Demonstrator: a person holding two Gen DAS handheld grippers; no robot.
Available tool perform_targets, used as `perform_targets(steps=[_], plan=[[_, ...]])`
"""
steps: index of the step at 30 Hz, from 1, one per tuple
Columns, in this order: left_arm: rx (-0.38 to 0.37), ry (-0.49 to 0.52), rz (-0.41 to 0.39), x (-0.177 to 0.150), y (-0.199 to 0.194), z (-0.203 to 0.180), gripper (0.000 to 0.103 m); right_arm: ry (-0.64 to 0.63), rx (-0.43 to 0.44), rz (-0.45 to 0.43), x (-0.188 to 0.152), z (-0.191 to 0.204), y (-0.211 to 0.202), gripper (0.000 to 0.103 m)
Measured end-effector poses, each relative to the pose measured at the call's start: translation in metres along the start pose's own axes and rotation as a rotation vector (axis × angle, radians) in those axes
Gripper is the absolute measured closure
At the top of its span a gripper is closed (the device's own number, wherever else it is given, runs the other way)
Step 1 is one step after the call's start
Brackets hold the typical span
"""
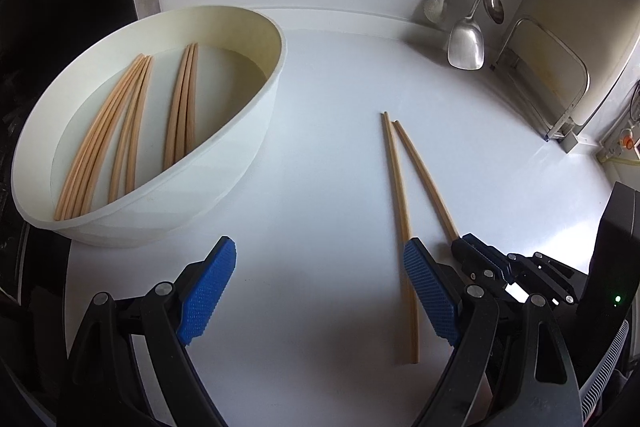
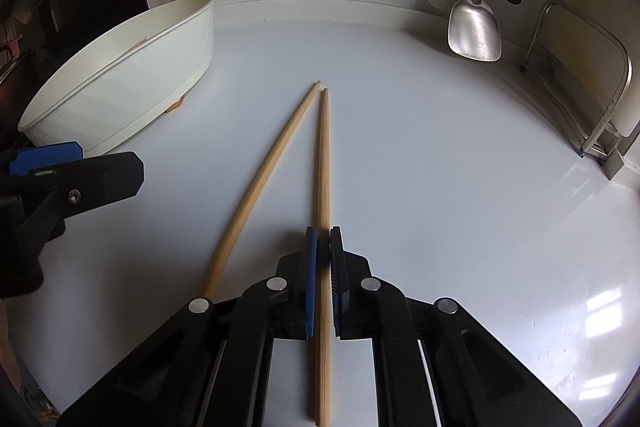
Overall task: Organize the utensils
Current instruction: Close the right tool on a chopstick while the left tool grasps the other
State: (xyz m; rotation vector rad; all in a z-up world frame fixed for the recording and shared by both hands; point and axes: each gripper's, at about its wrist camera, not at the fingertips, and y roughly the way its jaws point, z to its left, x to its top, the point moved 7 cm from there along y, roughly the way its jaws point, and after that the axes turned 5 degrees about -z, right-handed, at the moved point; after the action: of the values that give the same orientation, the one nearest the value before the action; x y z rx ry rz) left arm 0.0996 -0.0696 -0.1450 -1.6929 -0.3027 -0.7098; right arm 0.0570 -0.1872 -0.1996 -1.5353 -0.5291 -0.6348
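Observation:
Two wooden chopsticks lie on the white counter, tips close together. My right gripper (image 2: 323,233) is shut on the right chopstick (image 2: 323,155) near its thick end; this gripper (image 1: 472,247) also shows in the left wrist view, where the same chopstick (image 1: 426,179) runs into it. The other chopstick (image 2: 264,179) lies free to the left and passes just inside the right finger of my left gripper (image 1: 320,247), which is open and holds nothing. A white oval tub (image 1: 256,131) at the left holds several chopsticks (image 1: 132,123).
A metal spatula (image 1: 466,43), a ladle (image 1: 495,7) and a white brush (image 1: 436,7) hang against the back wall at the right. A wire rack (image 1: 560,87) stands by the right wall. The counter's dark left edge runs behind the tub (image 2: 132,87).

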Motion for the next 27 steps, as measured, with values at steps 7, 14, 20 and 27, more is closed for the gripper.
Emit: perform_targets(steps=[7,14,20,27], plan=[[-0.005,0.025,0.004,0.001,0.013,-0.02,0.019,0.036,-0.036,-0.006,-0.005,-0.026,-0.006,0.097],[0.009,0.032,0.026,0.002,0.035,-0.032,0.019,0.082,-0.067,-0.009,-0.008,-0.058,-0.009,0.097],[0.038,0.055,0.016,0.006,0.044,-0.038,0.019,0.099,-0.072,-0.011,-0.011,-0.072,-0.013,0.093],[0.068,0.076,0.012,0.006,0.049,-0.036,0.019,0.102,-0.065,-0.007,-0.013,-0.071,-0.015,0.078]])
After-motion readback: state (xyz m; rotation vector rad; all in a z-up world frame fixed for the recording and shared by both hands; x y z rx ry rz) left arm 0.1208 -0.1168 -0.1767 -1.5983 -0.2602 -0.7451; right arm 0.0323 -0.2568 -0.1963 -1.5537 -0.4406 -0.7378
